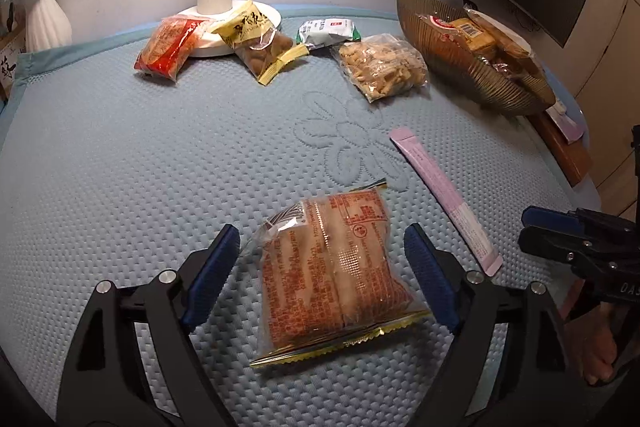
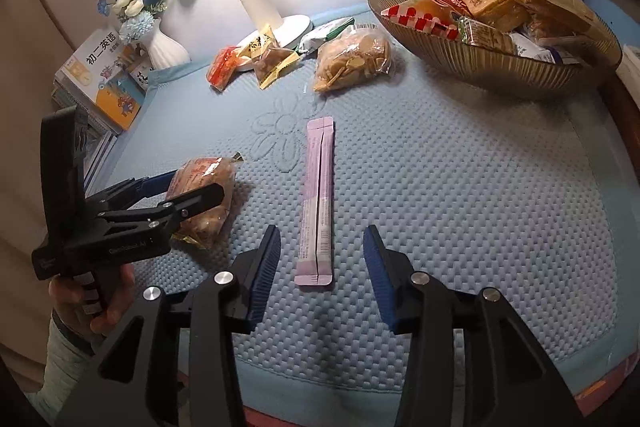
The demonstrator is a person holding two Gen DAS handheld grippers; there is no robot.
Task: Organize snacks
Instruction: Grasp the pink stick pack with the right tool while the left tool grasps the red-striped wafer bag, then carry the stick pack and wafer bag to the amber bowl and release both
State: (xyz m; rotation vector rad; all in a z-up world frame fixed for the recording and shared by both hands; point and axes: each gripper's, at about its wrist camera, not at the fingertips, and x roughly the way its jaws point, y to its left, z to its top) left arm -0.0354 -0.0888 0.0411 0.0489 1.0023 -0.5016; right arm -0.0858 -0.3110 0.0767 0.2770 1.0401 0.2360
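My left gripper is spread wide around the orange snack packet, its blue pads on either side and not touching it. My right gripper is likewise spread, straddling the near end of the purple stick sachet. Both lie near the mat's front edge. The ribbed bowl, already holding snacks, sits at the far right corner.

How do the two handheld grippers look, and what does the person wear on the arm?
Both grippers, left gripper and right gripper, are matte black with silver pivot screws and ribbed blue finger pads. The left one has small pale lettering on its body and a pistol-style handle. A light grey sleeve covers that forearm.
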